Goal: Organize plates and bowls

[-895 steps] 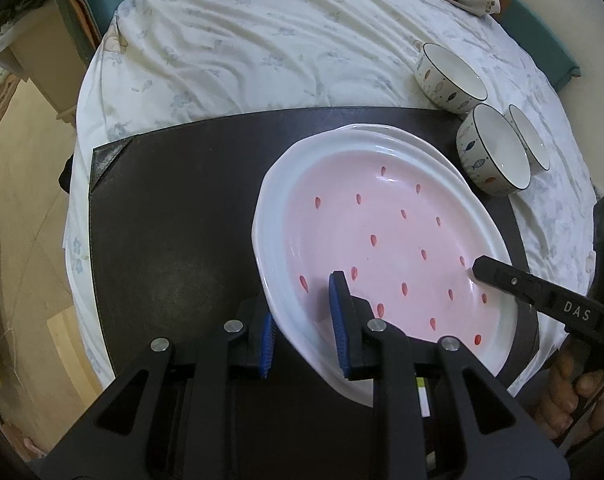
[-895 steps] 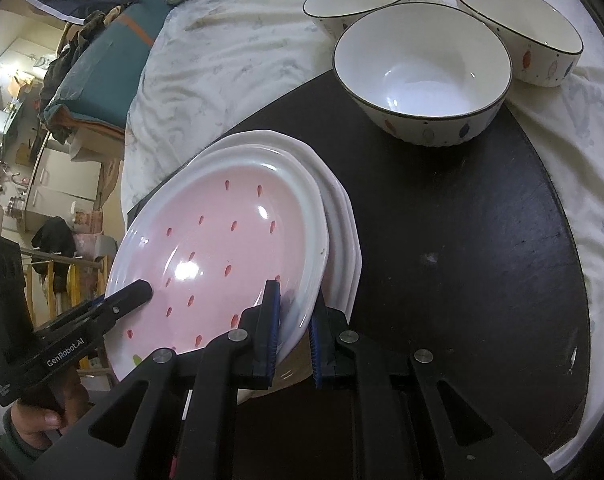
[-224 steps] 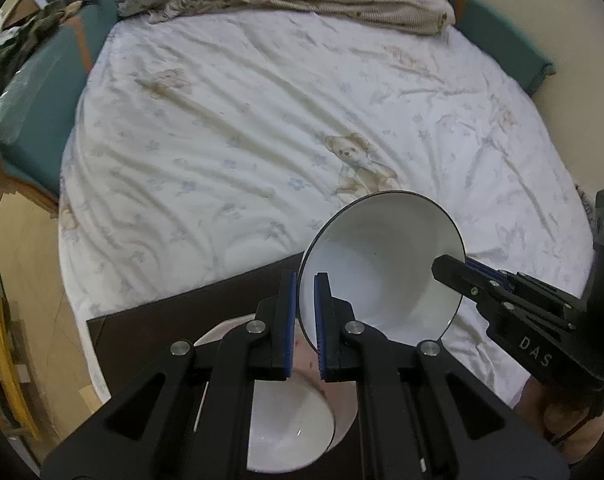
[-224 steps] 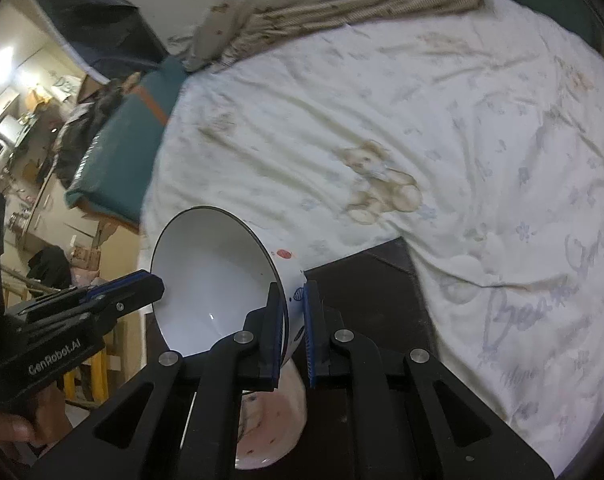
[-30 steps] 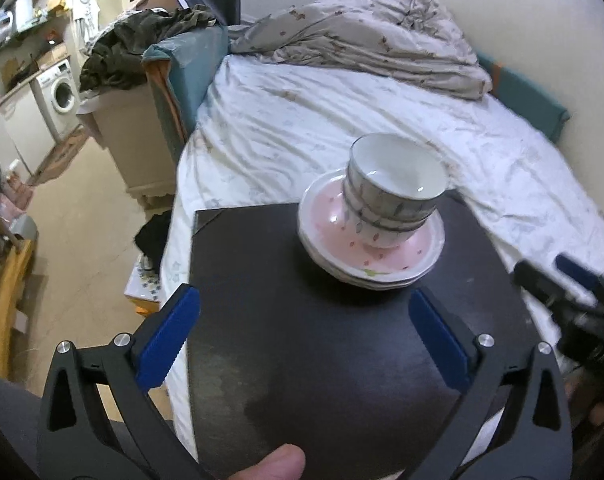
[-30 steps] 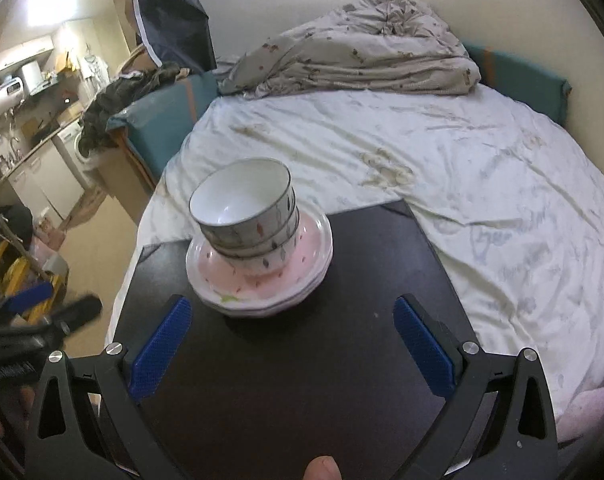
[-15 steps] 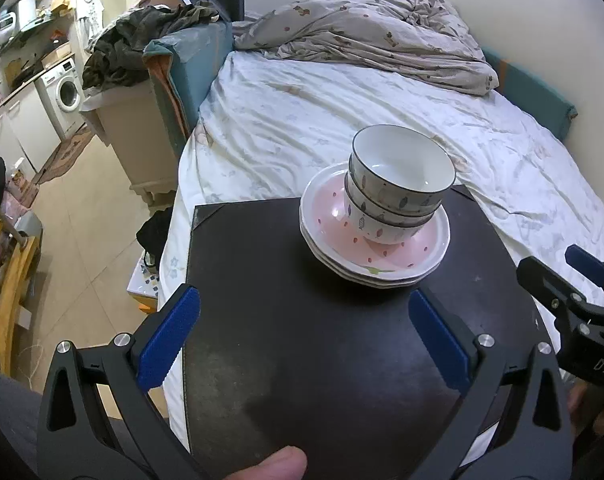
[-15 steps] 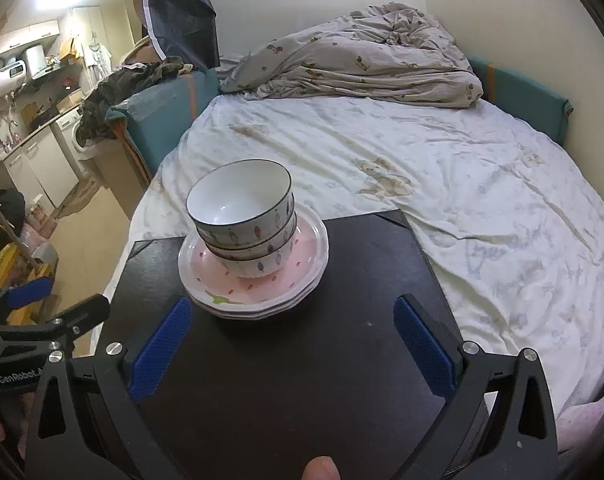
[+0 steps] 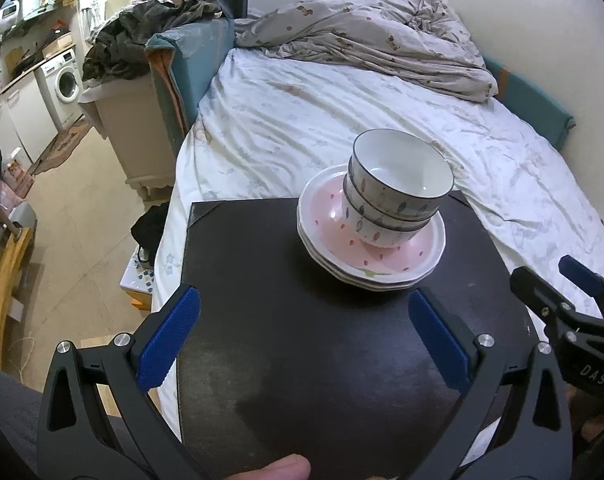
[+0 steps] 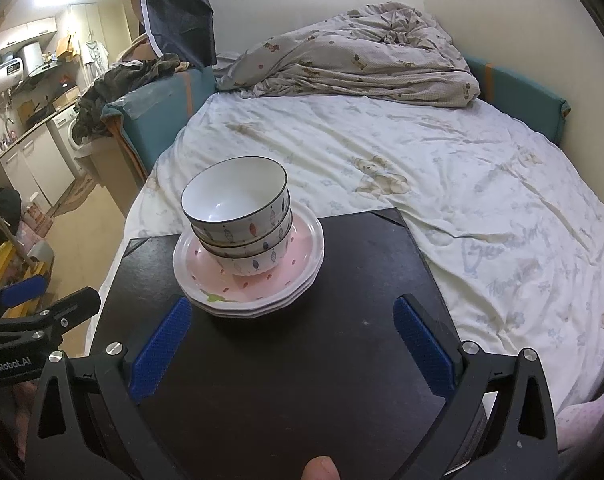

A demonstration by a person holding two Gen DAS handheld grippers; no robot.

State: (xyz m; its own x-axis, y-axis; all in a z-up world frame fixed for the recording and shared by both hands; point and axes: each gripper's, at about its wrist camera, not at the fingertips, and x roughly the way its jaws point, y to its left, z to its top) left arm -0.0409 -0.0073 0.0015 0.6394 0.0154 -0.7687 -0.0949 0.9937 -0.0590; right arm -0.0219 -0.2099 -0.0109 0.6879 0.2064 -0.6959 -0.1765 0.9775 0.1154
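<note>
**Stacking done: bowls nested on plates, both grippers wide and empty**

Looking along the left gripper (image 9: 303, 340), its blue-padded fingers (image 9: 170, 336) stand spread far apart with nothing between them. Beyond them, near the far edge of a dark board (image 9: 262, 320) laid on a bed (image 9: 302, 120), sits a pile of pink-centred plates (image 9: 401, 264). Three nested bowls (image 9: 397, 196) with dark rims and leaf marks rest upright on the top plate. A fingertip (image 9: 282, 468) shows at the bottom edge. The right gripper (image 9: 561, 292) pokes in from the right side, well apart from the stack.

From the right wrist, the right gripper (image 10: 288, 344) likewise has its jaws spread wide, holding nothing. The plates (image 10: 298, 256) lie ahead and left on the board (image 10: 341, 360), the bowls (image 10: 238, 208) on top. The left gripper (image 10: 42, 296) enters at the left edge, its jaws parted and clear of the dishes. A rumpled quilt (image 10: 361, 64) lies at the bed's (image 10: 461, 184) far end.
</note>
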